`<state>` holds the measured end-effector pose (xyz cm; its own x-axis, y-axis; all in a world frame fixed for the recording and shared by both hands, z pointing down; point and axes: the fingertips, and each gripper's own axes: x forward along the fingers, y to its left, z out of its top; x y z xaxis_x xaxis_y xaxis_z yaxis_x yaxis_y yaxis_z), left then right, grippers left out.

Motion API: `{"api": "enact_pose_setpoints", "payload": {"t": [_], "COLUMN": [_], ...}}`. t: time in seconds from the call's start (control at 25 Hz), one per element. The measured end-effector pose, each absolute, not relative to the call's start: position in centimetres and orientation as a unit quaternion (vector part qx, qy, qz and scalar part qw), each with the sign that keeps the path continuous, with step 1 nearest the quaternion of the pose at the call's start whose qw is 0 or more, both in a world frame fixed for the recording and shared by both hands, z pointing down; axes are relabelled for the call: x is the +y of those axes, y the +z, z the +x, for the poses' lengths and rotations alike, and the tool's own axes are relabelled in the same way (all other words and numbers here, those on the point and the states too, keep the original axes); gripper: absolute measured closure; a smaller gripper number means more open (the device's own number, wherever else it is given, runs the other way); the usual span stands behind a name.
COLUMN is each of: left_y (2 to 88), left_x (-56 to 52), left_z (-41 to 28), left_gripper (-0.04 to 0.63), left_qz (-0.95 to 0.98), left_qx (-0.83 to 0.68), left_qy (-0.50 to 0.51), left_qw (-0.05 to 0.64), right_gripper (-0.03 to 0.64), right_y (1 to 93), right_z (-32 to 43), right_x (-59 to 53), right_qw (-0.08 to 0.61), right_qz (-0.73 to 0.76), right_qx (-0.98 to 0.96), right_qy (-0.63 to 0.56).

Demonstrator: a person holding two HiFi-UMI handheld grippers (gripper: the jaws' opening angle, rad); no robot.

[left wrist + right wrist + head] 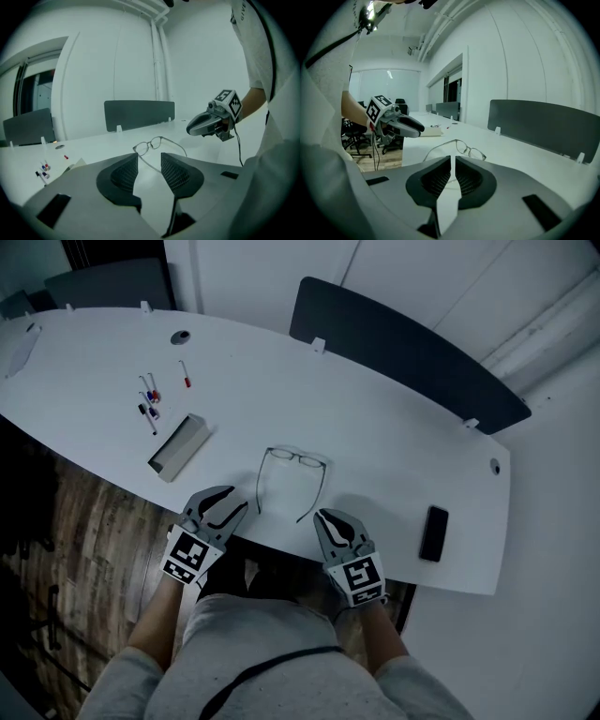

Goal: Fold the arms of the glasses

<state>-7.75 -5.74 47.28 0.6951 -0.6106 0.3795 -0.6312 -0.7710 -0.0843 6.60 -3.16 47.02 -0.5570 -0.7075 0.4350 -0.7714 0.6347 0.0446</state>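
A pair of thin-rimmed glasses [281,454] lies on the white table [394,442] near its front edge, lenses away from me and both arms unfolded toward me. They also show ahead of the jaws in the left gripper view, glasses [149,145], and in the right gripper view, glasses [471,151]. My left gripper [232,501] hovers just left of the left arm's tip, open with nothing between its fingers [173,171]. My right gripper [324,516] sits by the right arm's tip, shut and empty. Neither touches the glasses.
A black phone [434,532] lies at the front right. A grey box [178,446] sits to the left of the glasses, with several markers [150,404] beyond it. A dark divider panel [403,352] stands along the table's far edge.
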Motion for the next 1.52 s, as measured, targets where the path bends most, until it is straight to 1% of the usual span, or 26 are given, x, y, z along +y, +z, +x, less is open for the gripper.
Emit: {"api": "enact_pose_setpoints", "payload": {"t": [0.08,0.24,0.36,0.4,0.48,0.64,0.84,1.0,1.16,1.52], "left_y": [48.4,50.8,51.8,51.8,51.9,52.8,54.2,53.7,53.8,54.4], "left_x": [-6.7,-8.2,-9.4,-10.0,-11.1,-13.0,-14.1,-14.6,-14.7,-14.3], "left_z": [-7.3,-6.0,-5.3,-5.2,-5.0,-4.9,-4.4,-3.8,-3.2,-2.5], "left_gripper": [0.433,0.379,0.374,0.374,0.374,0.375,0.374,0.374,0.374,0.374], "left_qz": [0.921,0.909,0.891,0.887,0.883,0.87,0.848,0.837,0.831,0.822], "left_qx": [-0.313,-0.231,-0.187,-0.181,-0.175,-0.156,-0.121,-0.107,-0.09,-0.069], "left_qy": [0.233,0.329,0.374,0.38,0.385,0.404,0.433,0.429,0.424,0.423], "left_qw": [-0.001,-0.106,-0.178,-0.191,-0.204,-0.236,-0.283,-0.324,-0.349,-0.375], "right_gripper": [0.595,0.592,0.589,0.584,0.527,0.515,0.459,0.449,0.446,0.446], "right_y": [47.8,49.1,49.8,50.0,50.5,51.4,53.4,53.7,54.2,53.7], "right_z": [7.4,8.7,9.6,9.8,9.8,9.8,9.8,9.4,9.1,8.1], "right_x": [-3.9,-5.4,-6.4,-6.8,-7.5,-8.8,-9.5,-10.1,-10.4,-11.0], "right_qw": [0.232,0.277,0.327,0.344,0.376,0.438,0.511,0.526,0.541,0.506], "right_qz": [0.43,0.445,0.44,0.435,0.419,0.385,0.325,0.303,0.28,0.3], "right_qx": [-0.87,-0.849,-0.836,-0.832,-0.826,-0.807,-0.771,-0.754,-0.735,-0.741], "right_qy": [0.071,0.063,0.03,0.015,-0.014,-0.094,-0.196,-0.251,-0.299,-0.325]}}
